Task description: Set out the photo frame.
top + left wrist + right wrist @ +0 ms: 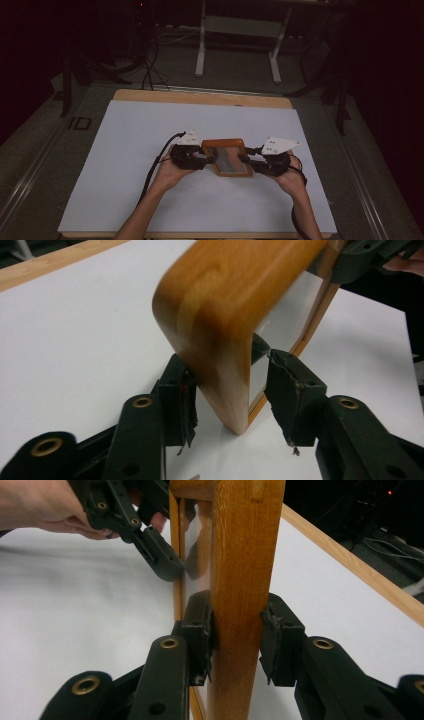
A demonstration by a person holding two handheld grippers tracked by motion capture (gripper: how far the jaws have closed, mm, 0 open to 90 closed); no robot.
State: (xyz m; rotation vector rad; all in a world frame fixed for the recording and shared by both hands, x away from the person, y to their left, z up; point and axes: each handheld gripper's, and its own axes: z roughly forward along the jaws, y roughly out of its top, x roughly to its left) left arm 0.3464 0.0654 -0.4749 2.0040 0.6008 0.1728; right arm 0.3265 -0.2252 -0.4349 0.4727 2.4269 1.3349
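A wooden picture frame with a glass pane hangs between both grippers over the middle of the white sheet. My left gripper holds its left end. In the left gripper view the frame's rounded corner sits between the jaws of that gripper; one pad lies against the wood and the other pad's tip meets the glass side. My right gripper clamps the right end. In the right gripper view this gripper has both pads pressed on the frame's rail. The left gripper shows beyond.
The white sheet covers a wooden tabletop with free room on all sides of the frame. Cables trail from the grippers toward the person. A desk's white legs stand on the dark floor beyond the table.
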